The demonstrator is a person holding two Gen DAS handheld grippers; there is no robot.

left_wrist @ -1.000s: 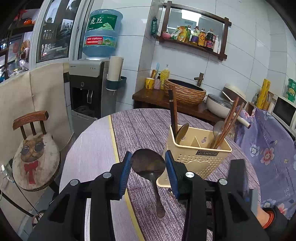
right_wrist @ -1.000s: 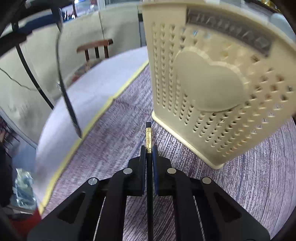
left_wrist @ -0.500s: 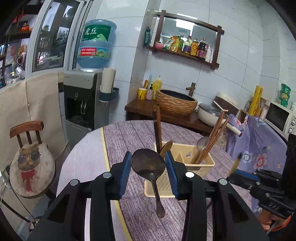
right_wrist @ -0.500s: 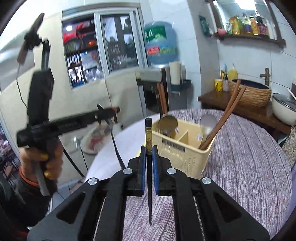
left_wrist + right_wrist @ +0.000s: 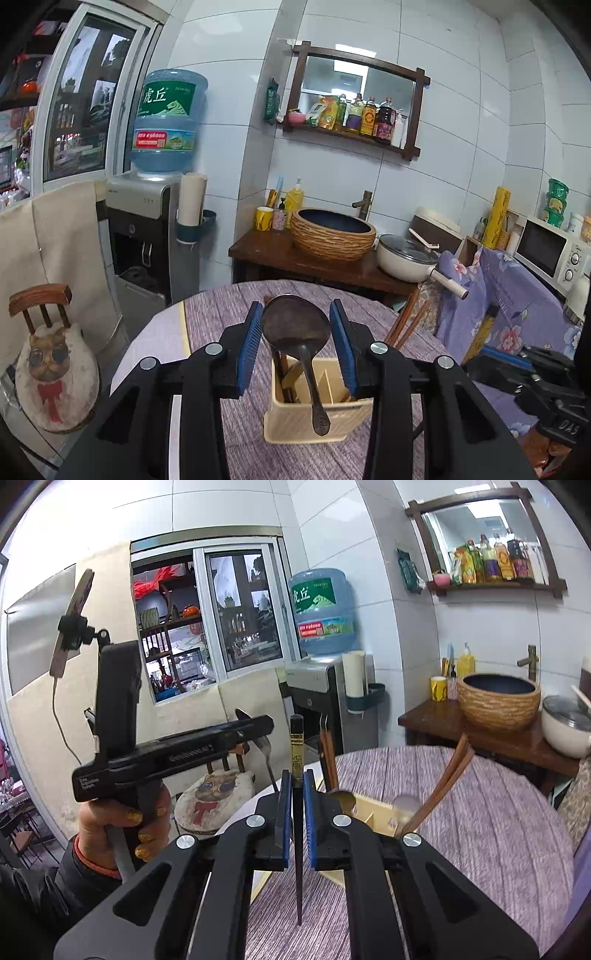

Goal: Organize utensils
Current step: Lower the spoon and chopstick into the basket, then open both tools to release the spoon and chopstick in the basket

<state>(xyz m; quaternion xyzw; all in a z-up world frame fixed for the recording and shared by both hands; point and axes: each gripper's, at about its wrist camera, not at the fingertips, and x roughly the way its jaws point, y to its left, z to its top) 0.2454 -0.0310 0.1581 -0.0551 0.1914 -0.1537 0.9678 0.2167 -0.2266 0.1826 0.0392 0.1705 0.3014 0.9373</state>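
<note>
— Lifting off the table (image 5: pixel 207 317) on both sides?
— Yes. Low beside the rack (image 5: pixel 288 421) a second ago, now raised above it. Rack standing mid-table, brown chopsticks and spoons already slotted in.
— Left gripper (image 5: pixel 295 332)?
— Clamped on the spoon (image 5: pixel 291 317) by its bowl, handle dangling over the rack's left compartment, not yet inside.
— Right gripper (image 5: pixel 295 786)?
— Pinched tight on one black chopstick (image 5: pixel 296 738), upright, lower tip hanging in front of the rack, not over it.
— Meaning for the task?
— Pick-up looks done; drop-in next. Spoon lined up better, so probably first.
</note>
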